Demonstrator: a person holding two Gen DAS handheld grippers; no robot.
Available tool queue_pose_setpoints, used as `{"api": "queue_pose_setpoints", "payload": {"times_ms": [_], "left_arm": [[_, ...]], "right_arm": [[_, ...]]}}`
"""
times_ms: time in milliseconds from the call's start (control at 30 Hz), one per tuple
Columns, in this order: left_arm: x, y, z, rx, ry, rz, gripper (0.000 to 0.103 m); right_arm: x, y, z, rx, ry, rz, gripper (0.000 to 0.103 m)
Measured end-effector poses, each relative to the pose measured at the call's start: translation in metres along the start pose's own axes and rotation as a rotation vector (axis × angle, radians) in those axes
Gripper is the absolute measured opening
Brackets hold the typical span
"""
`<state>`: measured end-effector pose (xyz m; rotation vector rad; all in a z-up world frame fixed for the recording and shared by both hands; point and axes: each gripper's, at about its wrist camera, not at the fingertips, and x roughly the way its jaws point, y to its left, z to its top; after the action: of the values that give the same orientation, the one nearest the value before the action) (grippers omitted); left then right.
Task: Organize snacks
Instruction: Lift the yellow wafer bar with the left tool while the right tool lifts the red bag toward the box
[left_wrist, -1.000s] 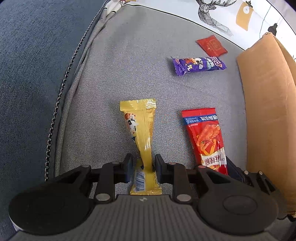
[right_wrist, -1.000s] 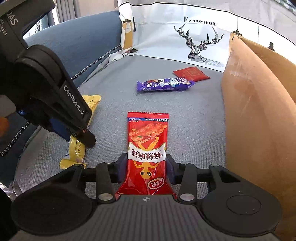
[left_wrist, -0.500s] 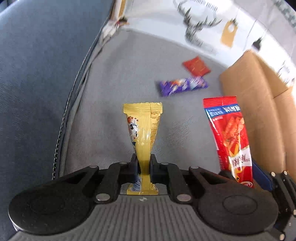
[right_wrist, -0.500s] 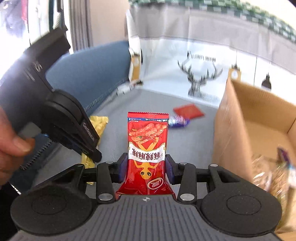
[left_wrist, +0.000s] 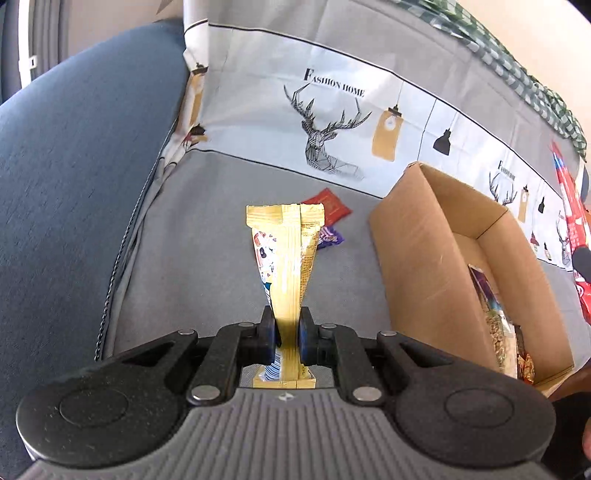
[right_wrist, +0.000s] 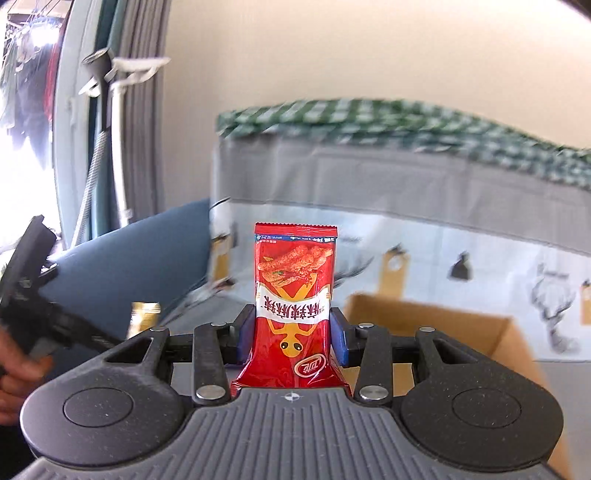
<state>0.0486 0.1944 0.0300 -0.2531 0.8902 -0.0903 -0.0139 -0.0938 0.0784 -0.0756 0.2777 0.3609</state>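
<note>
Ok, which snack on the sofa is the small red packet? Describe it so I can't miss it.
Start at the cardboard box on the grey sofa seat, then look left toward the deer-print backrest. The red packet lies flat there, just behind the purple wrapper. It is square and plain red, unlike the long yellow snack in the left claw.

we see a grey seat cover printed with a stag; a blue sofa arm beside it; grey curtains hang behind.

Grey sofa seat: cardboard box, red packet, purple packet.
</note>
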Motion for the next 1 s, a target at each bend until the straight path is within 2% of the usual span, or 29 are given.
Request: {"api": "queue_pose_setpoints", "payload": {"times_ms": [133,200,533,800,1000], "left_arm": [[0.001,-0.006,0.001,0.023,-0.010,-0.002,0.012],[0.001,-0.010,0.000,0.042,-0.011,0.008,0.012],[0.013,-0.026,0.000,0.100,-0.002,0.080,0.012],[0.013,-0.057,-0.005,0.241,-0.021,0.149,0.012],[-0.003,-0.096,-0.001,0.251,-0.070,0.098,0.012]], "right_arm": [[0.001,-0.037,-0.017,0.098,0.014,-0.064,0.043],[0.000,-0.045,-0.018,0.113,-0.008,-0.070,0.043],[-0.005,-0.064,-0.039,0.099,-0.001,-0.085,0.043],[-0.018,-0.087,-0.041,0.156,-0.031,-0.096,0.043],[-0.027,-0.105,-0.042,0.199,-0.054,-0.115,0.043]]}}
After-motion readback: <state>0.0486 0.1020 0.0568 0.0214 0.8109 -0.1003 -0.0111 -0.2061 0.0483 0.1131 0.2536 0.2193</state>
